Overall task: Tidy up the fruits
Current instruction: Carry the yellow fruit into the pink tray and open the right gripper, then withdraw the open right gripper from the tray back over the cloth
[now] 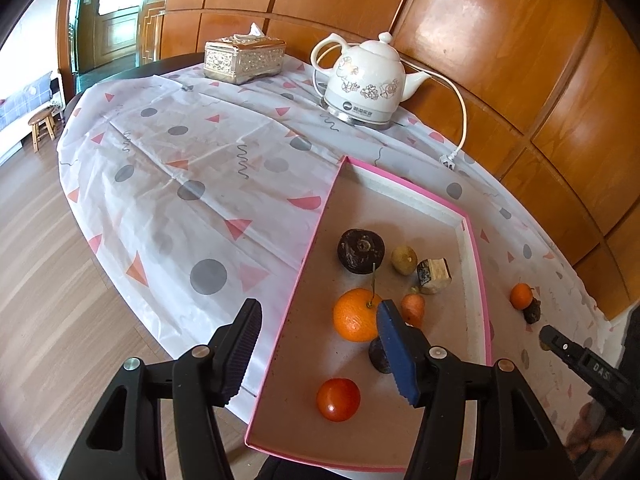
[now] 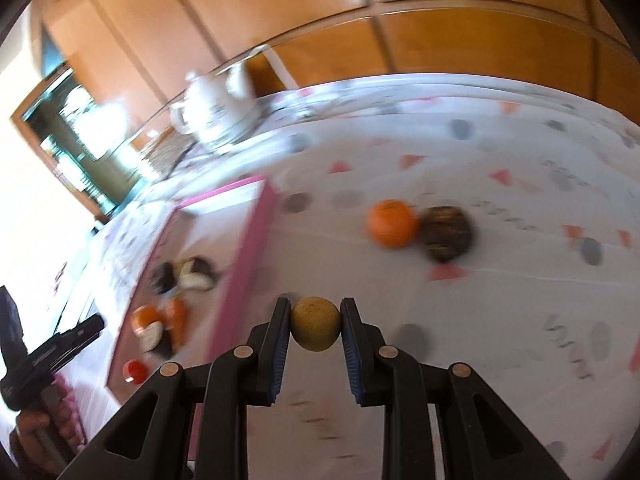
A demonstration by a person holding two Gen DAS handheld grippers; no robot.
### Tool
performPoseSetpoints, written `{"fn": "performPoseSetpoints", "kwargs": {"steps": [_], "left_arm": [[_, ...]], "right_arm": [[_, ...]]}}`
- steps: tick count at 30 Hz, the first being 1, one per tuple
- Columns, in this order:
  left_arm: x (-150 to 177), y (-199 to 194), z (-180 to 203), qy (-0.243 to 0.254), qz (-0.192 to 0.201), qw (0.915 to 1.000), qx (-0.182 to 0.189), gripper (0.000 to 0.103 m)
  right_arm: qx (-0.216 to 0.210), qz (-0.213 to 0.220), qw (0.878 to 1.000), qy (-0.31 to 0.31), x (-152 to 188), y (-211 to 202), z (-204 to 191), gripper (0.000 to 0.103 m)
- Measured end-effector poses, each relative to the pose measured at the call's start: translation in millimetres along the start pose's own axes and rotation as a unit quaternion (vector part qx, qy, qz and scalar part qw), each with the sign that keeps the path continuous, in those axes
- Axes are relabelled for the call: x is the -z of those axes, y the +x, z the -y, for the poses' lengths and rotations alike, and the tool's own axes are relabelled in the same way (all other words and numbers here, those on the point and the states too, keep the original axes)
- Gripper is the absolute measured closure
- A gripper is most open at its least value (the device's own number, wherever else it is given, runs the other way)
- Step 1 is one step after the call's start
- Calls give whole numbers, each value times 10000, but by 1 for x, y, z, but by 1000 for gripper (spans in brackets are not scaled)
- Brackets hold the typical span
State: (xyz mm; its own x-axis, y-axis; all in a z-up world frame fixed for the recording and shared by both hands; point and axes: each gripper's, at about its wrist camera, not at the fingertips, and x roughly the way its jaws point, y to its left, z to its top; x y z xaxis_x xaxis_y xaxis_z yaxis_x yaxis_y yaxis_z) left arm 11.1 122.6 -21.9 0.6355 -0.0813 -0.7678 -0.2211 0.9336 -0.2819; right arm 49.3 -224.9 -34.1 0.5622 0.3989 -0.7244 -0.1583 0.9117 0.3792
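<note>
You are working in a home, at what looks like a dining table in a living area. The table wears a thin white tablecloth [image 1: 192,168] printed with grey dots and pink triangles, and behind it runs a wall of glossy orange-brown wood panelling [image 1: 500,40]. On the cloth you have a white ceramic electric kettle [image 1: 366,80] with a floral pattern, its cord and plug lying loose, and an ornate silver tissue box [image 1: 244,60]. Beyond the table edge you can see pale wood-plank flooring [image 1: 44,280], a small wooden stool [image 1: 42,124], a carved wooden door [image 1: 114,12] and part of a plaid-covered sofa [image 1: 16,104].
</note>
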Motion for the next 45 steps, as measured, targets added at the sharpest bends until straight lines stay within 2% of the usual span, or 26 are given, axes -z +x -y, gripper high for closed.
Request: {"fn": "performPoseSetpoints", "kwargs": {"steps": [6, 9, 12, 15, 20, 23, 30, 34, 45], "left_arm": [[-1, 3, -10, -193, -43, 9998, -29, 43], [-1, 6, -12, -231, -75, 9997, -29, 43], [-1, 6, -12, -214, -74, 9997, -26, 43], [0, 8, -13, -218, -106, 9997, -32, 43], [0, 9, -13, -213, -117, 9997, -31, 43], [0, 9, -12, -185, -125, 9997, -24, 43], [0, 7, -7, -110, -99, 9999, -2, 43], [0, 5, -3, -40, -66, 10000, 24, 43], [2, 3, 8, 177, -64, 9998, 86, 43]], "right_arm": [[-466, -228, 9972, -545, 1, 15, -55, 78], [-547, -371, 9948, -776, 5, 24, -75, 78], [-567, -509, 9918, -1031, 10, 35, -95, 78], [-413, -577, 9898, -1236, 14, 45, -105, 77], [-320, -627, 9888, -1315, 19, 51, -106, 75], [-267, -578, 9894, -1302, 19, 48, -102, 71], [-131, -337, 9931, -1118, 19, 29, -87, 68], [86, -178, 9951, -970, 20, 16, -70, 68], [976, 120, 9952, -9, 22, -14, 17, 67]]}}
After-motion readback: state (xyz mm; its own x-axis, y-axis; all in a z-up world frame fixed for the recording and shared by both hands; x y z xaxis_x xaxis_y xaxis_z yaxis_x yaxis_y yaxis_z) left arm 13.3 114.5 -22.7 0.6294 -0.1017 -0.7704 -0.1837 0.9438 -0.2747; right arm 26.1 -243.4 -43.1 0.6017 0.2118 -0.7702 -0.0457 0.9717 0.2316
